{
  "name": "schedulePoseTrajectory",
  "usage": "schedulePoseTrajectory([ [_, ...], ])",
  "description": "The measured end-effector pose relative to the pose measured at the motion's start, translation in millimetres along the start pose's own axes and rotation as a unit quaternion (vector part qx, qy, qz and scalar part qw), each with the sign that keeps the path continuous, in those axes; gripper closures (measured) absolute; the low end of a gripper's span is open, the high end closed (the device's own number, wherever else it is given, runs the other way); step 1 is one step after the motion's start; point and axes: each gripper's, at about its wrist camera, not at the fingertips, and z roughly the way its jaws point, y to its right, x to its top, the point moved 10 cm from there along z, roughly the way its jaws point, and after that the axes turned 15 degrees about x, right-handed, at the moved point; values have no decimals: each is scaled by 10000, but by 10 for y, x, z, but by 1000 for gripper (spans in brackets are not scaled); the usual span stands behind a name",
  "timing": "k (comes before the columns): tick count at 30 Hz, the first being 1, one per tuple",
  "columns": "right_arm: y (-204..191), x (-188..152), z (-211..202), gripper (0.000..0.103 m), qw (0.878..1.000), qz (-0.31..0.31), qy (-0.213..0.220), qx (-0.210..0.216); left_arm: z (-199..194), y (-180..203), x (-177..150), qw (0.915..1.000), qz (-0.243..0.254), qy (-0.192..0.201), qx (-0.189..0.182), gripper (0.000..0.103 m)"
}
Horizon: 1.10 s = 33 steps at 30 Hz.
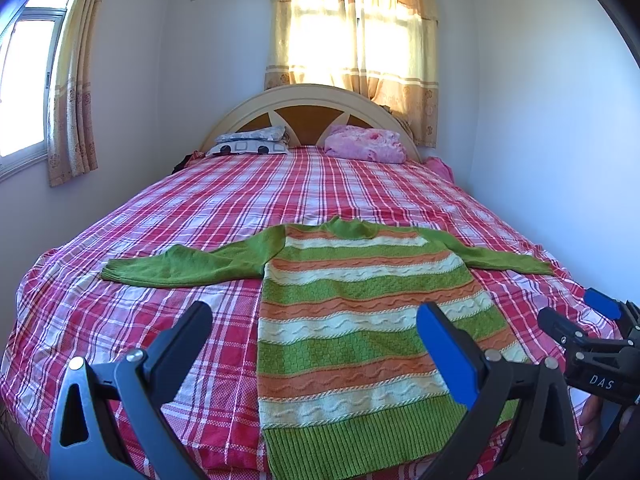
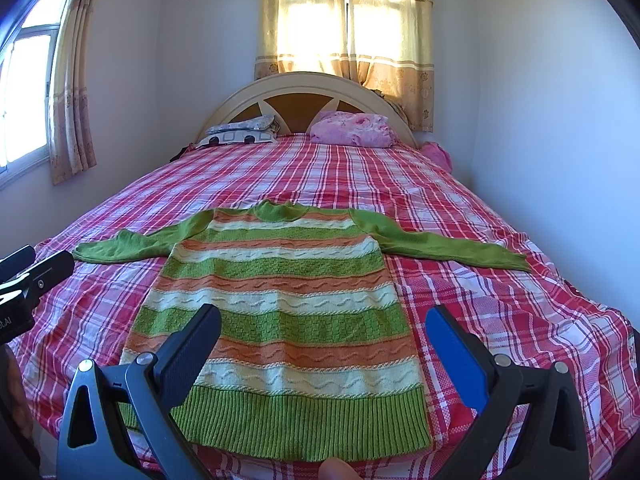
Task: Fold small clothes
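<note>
Both tongs (image 1: 314, 326) (image 2: 322, 330) hover spread above flat sweater (image 1: 360, 304).

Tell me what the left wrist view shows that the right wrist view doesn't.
Only the left wrist view: the right gripper at its right edge, open. Only the right wrist view: the left gripper at its left edge, and a fingertip at the bottom. Both: the striped sweater lying flat, sleeves spread, on the checked bed, ungripped.

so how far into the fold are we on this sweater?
Done: sweater lies flat on the bed, both sleeves spread, hem nearest. In hand: nothing; left gripper and right gripper hover open near the hem. Left: every fold, sleeves and body.
</note>
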Motion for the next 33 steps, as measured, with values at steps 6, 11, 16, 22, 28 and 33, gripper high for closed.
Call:
schedulePoseTrajectory([
  [6,30,-21,28,1,10000,26,-37,-10,11,-1,-10,10000,-4,-20,-4,0],
  [11,29,-25,30,1,10000,26,-41,-9,26,-11,-2,10000,-3,-12,-2,0],
  [16,23,-30,42,1,10000,32,-74,-2,19,3,-5,10000,9,-21,-18,0],
  [22,19,-44,66,1,9999,-11,-117,13,15,33,-15,10000,42,-7,-28,0],
  [28,37,-58,101,1,9999,26,-144,12,16,37,-17,10000,37,-19,-33,0],
  [33,121,-83,184,1,9998,75,-197,-25,73,30,3,10000,66,-28,-36,0],
])
